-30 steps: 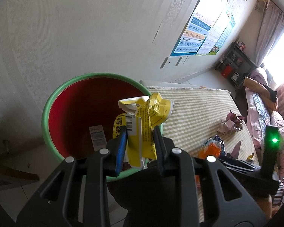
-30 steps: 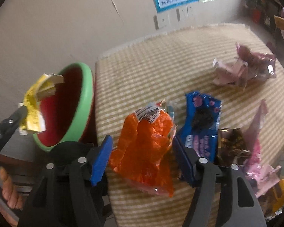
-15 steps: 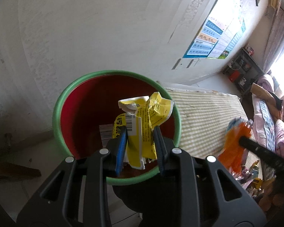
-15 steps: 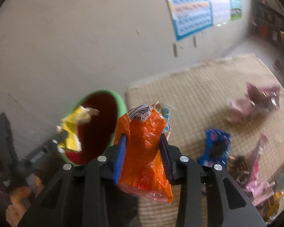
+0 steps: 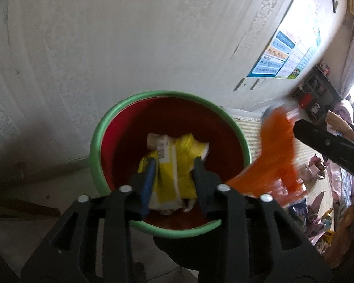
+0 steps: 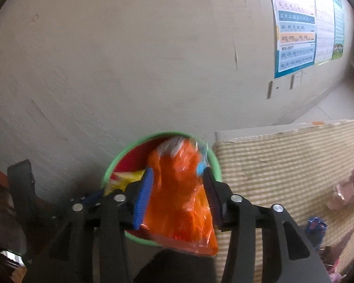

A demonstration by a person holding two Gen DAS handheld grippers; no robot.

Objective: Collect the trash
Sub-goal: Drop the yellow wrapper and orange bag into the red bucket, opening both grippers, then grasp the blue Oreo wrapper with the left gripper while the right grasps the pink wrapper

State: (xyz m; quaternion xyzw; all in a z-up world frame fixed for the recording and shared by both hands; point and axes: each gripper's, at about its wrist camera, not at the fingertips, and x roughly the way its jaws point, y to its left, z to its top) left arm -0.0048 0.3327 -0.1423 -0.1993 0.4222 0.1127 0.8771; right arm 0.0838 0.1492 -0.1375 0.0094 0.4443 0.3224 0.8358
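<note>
A round bin with a green rim and a red inside stands on the floor by the wall. My left gripper hangs over its mouth, and its jaws are opening. The crumpled yellow wrapper is still between them but sags lower and looser. My right gripper comes in over the bin rim with the orange snack bag between its pads. Its jaws are opening too, though the pads still touch the bag. In the left wrist view the orange bag hangs blurred above the bin's right edge.
A low table with a striped cloth adjoins the bin on the right. A pink wrapper, a blue wrapper and several more lie on it. The wall with a poster stands close behind the bin.
The right gripper closed on the orange bag, lifted it off the table and carried it left to the bin. The left gripper moved over the bin's mouth and widened, and the yellow wrapper slid lower.
</note>
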